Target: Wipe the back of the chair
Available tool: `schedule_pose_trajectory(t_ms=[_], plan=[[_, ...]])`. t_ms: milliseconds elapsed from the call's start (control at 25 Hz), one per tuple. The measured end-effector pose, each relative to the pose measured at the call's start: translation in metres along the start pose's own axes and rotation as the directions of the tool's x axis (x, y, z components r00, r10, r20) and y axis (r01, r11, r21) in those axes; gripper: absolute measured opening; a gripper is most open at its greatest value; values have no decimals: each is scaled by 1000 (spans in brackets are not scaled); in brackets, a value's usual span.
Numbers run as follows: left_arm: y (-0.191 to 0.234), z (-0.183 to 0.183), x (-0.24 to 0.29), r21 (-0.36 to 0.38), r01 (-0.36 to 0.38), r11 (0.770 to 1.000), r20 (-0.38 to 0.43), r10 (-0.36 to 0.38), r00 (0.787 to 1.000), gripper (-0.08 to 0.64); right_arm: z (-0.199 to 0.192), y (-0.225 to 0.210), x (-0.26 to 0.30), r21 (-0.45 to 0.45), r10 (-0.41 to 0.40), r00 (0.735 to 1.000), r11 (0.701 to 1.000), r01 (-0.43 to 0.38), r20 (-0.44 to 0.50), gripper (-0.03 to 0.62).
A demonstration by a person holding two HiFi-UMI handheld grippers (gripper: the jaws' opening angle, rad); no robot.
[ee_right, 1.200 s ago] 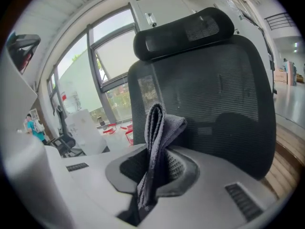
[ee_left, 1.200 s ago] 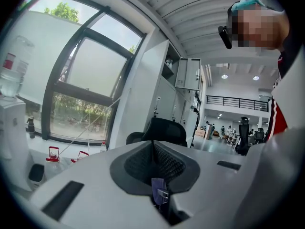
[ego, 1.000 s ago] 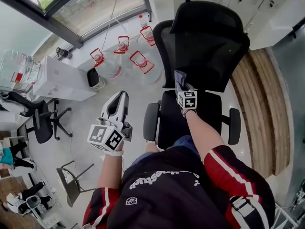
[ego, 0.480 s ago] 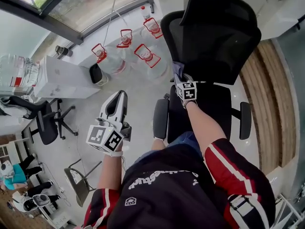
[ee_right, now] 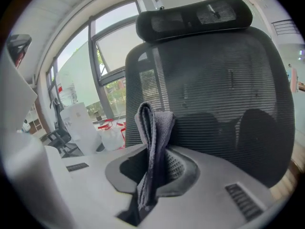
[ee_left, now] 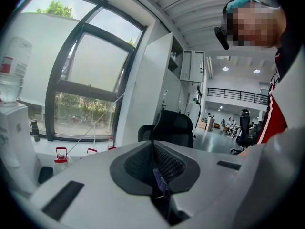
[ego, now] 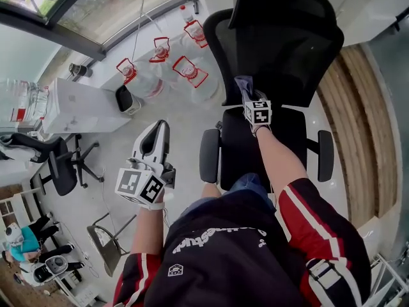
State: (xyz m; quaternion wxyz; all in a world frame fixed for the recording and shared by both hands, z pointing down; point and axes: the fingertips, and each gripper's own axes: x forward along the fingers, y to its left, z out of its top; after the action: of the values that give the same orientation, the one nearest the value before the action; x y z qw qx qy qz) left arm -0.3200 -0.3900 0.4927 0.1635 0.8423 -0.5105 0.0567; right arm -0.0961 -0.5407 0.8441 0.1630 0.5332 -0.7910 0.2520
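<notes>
Grey cloth (ee_right: pixel 152 128), folded and standing upright, pinched fast in right claw (ee_right: pixel 153 174); held at lower part of chair back (ee_right: pixel 224 80), black mesh, toward its left edge; contact with mesh likely, not confirmable. Left claw (ee_left: pixel 155 170) closed, only a tiny purplish scrap at the seam, too small to identify; idle over floor, well apart from chair. Progress, judged: wiping under way, low on the back; upper mesh and headrest (ee_right: pixel 195 15) probably still to cover; cleaned area not discernible. Against half a second earlier: right claw slightly further in from left edge; left claw unchanged.
</notes>
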Motion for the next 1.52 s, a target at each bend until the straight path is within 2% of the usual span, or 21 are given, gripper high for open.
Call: schedule_pose_trajectory(t_ms=[800, 1120, 1320, 1520], plan=[[-150, -19, 81, 38, 112, 993, -19, -111, 994, 31, -24, -211, -105, 68, -189, 982, 980, 189, -8, 60], [-194, -19, 106, 43, 168, 985, -34, -167, 985, 31, -30, -296, -157, 108, -293, 956, 950, 292, -11, 60], [-213, -19, 113, 49, 191, 980, -40, -189, 981, 31, -32, -326, -183, 93, -324, 946, 941, 324, -16, 60], [-228, -16, 116, 62, 214, 975, -36, -212, 977, 31, -31, -347, -208, 124, -363, 932, 924, 361, -7, 60]])
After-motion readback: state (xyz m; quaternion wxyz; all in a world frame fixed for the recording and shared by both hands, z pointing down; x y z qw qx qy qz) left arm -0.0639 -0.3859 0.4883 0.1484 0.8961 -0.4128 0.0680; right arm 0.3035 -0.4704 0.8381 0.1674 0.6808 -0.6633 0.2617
